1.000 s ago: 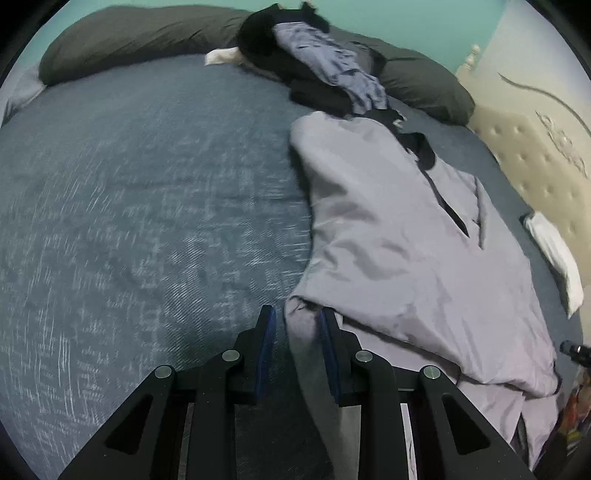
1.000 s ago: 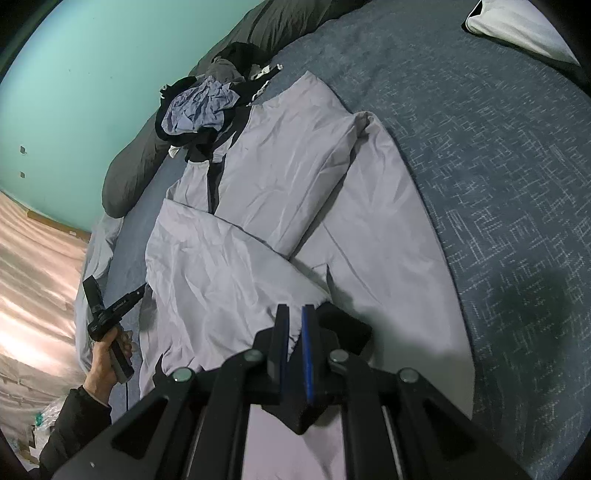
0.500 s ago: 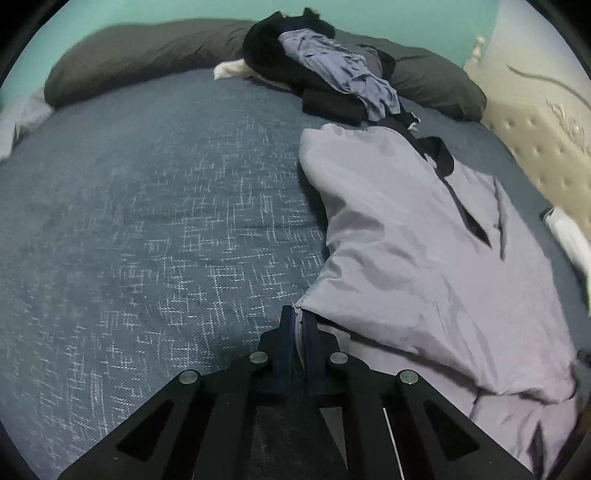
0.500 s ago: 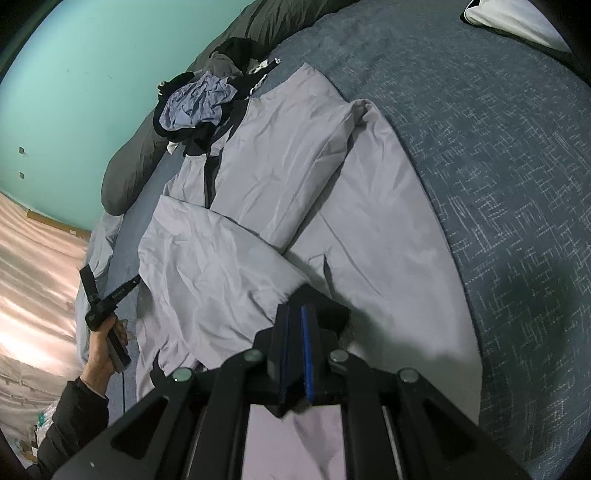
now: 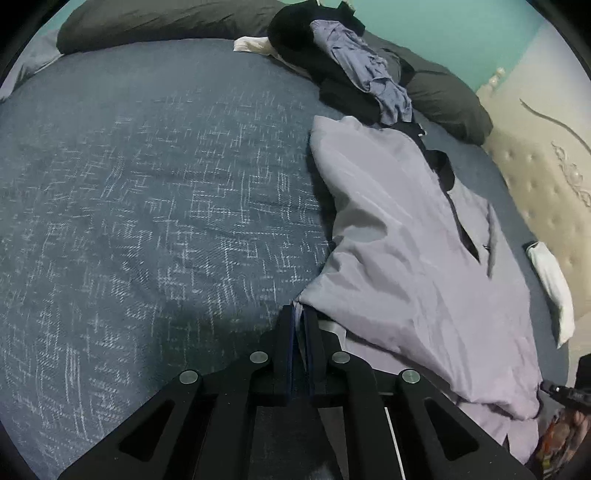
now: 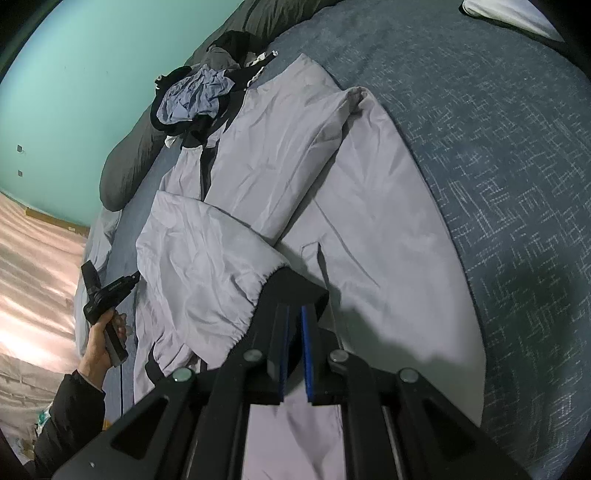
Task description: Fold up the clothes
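The left gripper (image 5: 300, 314) has its jaws closed on a corner of the grey jacket (image 5: 399, 258), pinching the cloth at the garment's edge nearest the camera. The right gripper (image 6: 294, 314) has its jaws clamped on a black cuff (image 6: 291, 286) at the end of a jacket sleeve. The jacket lies spread flat on the blue bed (image 5: 147, 221), one sleeve folded across its body. Beyond the jacket's far end sits a pile (image 5: 343, 74) of dark and blue clothes against a long grey pillow (image 5: 162, 18). A person's hand (image 6: 99, 339), beside the jacket, grips the left gripper's handle.
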